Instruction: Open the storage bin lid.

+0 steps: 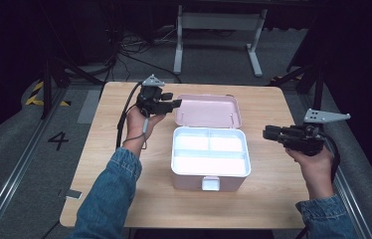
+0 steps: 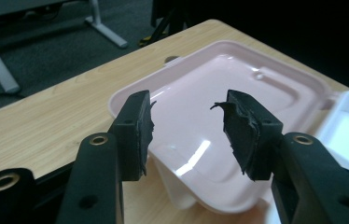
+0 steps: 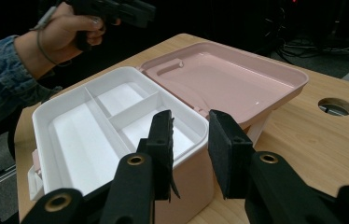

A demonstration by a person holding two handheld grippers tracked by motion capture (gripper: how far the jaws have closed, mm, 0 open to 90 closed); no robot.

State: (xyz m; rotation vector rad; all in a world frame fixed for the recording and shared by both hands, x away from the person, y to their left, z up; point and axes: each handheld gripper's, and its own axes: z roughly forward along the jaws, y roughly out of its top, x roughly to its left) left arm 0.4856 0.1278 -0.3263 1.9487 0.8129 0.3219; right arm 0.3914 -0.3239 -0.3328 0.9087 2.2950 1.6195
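A pink box (image 1: 209, 181) stands open in the middle of the wooden table (image 1: 124, 199), its lid (image 1: 208, 110) folded back flat behind it. A white divided tray (image 1: 210, 151) sits inside, with nothing in its compartments. My left gripper (image 1: 176, 103) hovers at the lid's left edge, open and holding nothing; its own view looks across the lid (image 2: 219, 98) between the jaws (image 2: 189, 133). My right gripper (image 1: 268, 132) hangs to the right of the box, open too, with the tray (image 3: 93, 116) and lid (image 3: 224, 77) beyond its jaws (image 3: 190, 151).
A round cable hole (image 3: 335, 106) is cut in the table near the lid. A white desk frame (image 1: 219, 30) and cables lie on the floor beyond the table. Dark tripod legs stand at both far corners.
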